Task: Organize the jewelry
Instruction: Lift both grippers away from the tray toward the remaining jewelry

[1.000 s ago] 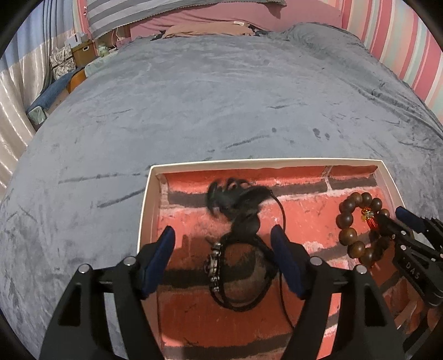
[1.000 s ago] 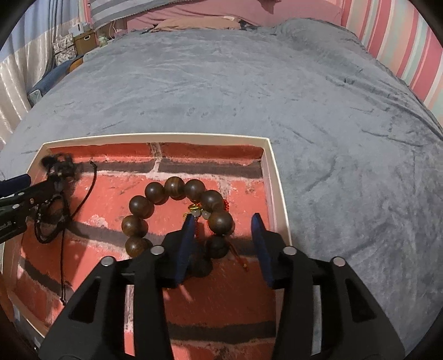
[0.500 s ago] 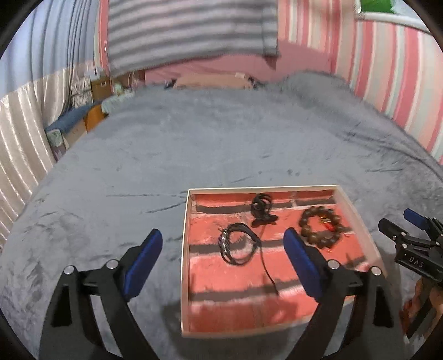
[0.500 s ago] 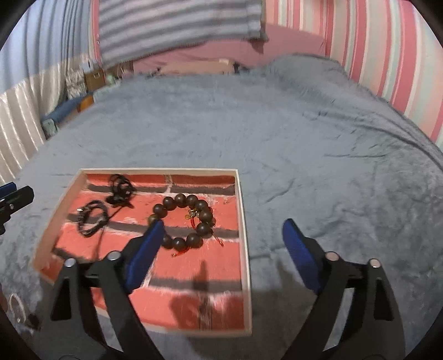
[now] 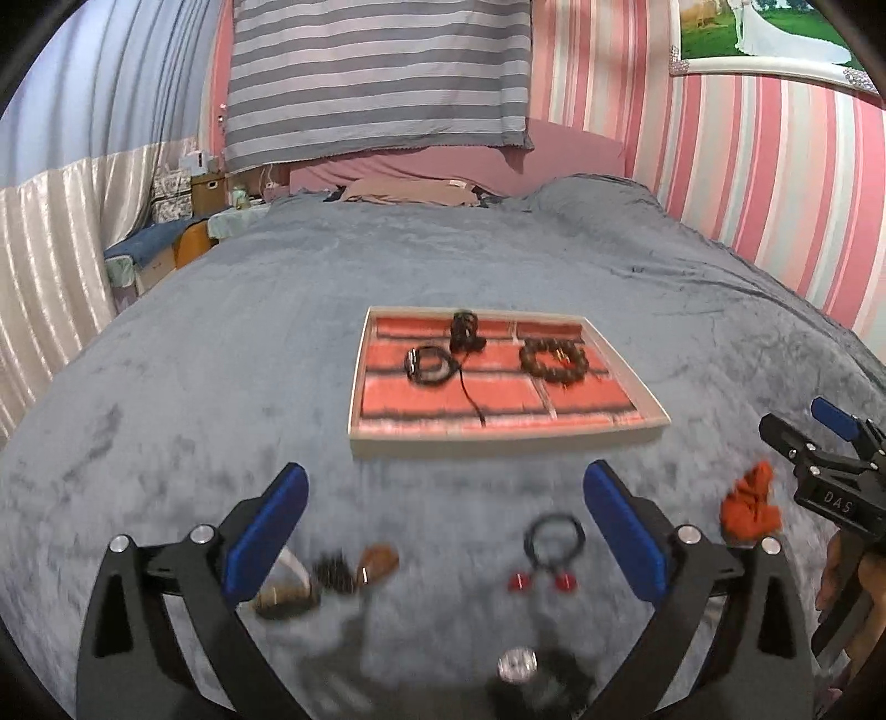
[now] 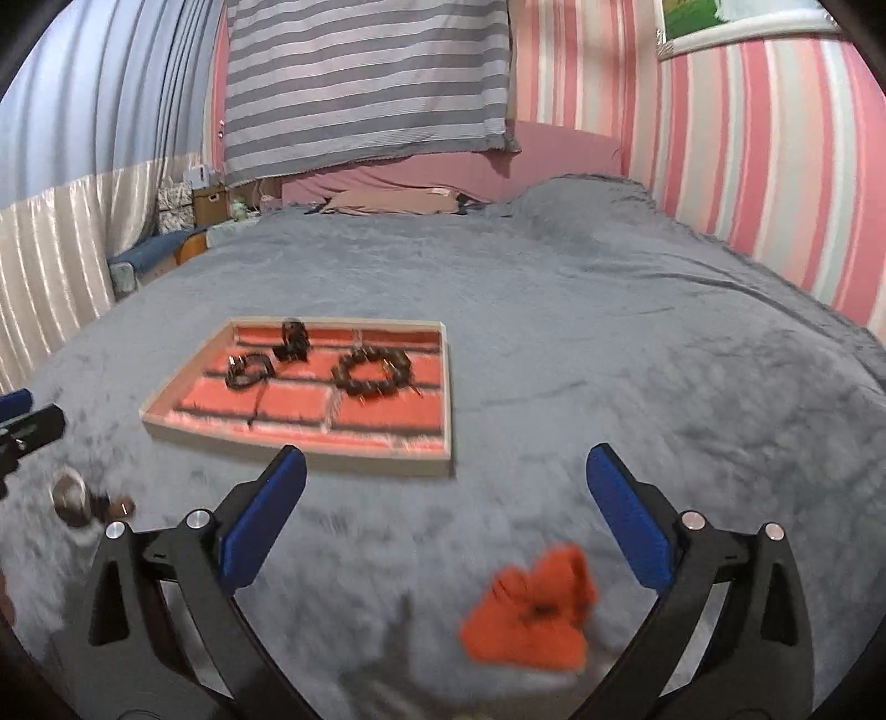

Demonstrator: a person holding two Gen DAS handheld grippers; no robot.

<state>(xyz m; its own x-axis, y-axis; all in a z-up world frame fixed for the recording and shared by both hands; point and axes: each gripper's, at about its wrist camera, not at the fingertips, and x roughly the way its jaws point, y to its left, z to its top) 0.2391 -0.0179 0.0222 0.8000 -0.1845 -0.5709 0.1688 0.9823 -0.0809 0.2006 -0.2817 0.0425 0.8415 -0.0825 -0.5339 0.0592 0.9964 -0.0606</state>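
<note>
While both tongs, left (image 5: 446, 523) and right (image 6: 446, 520), gape empty, the orange pouch (image 6: 531, 606) lies on the bed under the right: probably soft cloth, so pinch a bunched fold.

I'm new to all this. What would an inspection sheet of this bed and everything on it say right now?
Surface: grey blanket covering the bed.
Job's things: tray with a brick-pattern lining holds a wooden bead bracelet, a black cord bracelet and a dark bundle. Loose on the blanket: black hair tie with red beads, orange cloth piece, blurred brown pieces, a round silver item.
Clutter: nothing seen.
Grippers: left gripper and right gripper both open, empty.
Cables: nothing seen.
Surroundings: striped pink wall, striped hanging cloth, framed picture.
</note>
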